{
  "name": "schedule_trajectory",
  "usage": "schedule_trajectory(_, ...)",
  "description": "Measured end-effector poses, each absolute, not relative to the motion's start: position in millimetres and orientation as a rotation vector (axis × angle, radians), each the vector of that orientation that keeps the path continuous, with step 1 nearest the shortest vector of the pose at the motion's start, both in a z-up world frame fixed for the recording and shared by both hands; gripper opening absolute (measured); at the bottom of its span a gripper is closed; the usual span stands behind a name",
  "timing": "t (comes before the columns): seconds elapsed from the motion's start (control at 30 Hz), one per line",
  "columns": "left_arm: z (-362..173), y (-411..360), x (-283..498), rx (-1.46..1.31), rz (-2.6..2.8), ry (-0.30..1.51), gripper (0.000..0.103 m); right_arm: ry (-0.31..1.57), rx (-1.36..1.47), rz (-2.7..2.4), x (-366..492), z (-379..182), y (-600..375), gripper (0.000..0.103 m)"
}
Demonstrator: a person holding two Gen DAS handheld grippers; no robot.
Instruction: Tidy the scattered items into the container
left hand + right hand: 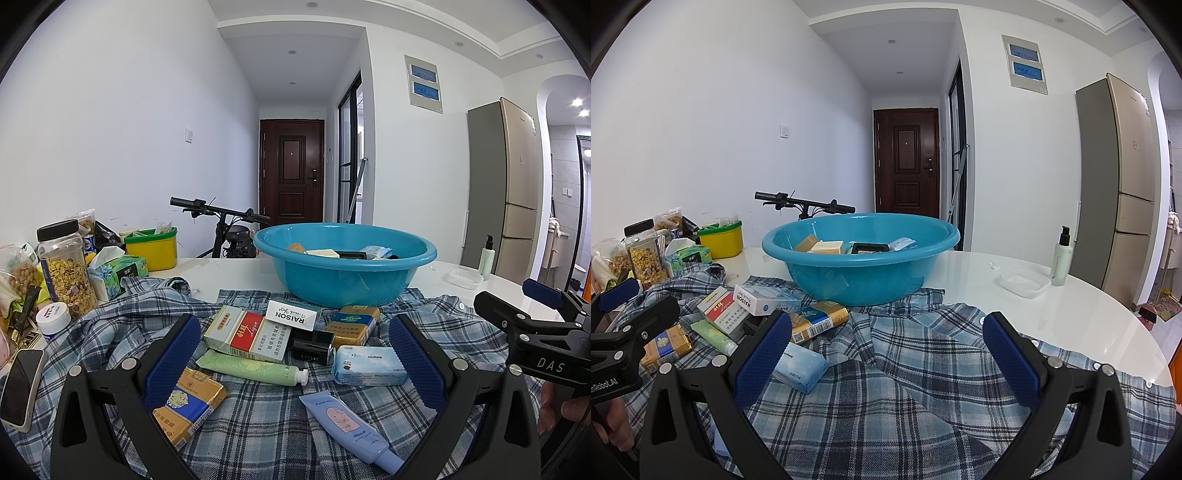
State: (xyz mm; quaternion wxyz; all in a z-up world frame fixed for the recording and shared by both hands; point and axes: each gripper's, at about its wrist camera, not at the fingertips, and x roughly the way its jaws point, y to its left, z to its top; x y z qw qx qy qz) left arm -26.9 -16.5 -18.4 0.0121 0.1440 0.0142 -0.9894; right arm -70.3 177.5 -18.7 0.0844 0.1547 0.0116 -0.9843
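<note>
The left hand-held gripper (295,354) is held wide open, with nothing gripped, over scattered items on a plaid shirt (258,424) spread across the white desk (1015,314). The right hand-held gripper (886,354) is likewise spread wide and empty above bare plaid. Between the left fingers lie a green tube (255,367), a red-and-white carton (247,334) and a tissue pack (369,365). Beyond them, toward the desk's far edge, a blue basin (343,273) is seen, already holding several boxes.
</note>
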Motion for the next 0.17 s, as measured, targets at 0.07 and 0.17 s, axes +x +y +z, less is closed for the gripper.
schedule_trajectory(0.07, -18.5, -16.6, -27.2, 0.449, -3.085, 0.044, 0.103, 0.035, 0.461, -2.936, -70.2, -18.7, 177.5, 0.103)
schedule_trajectory(0.17, -18.5, -16.7, -27.1, 0.449, -3.085, 0.044, 0.103, 0.035, 0.462, -2.936, -70.2, -18.5, 177.6, 0.103)
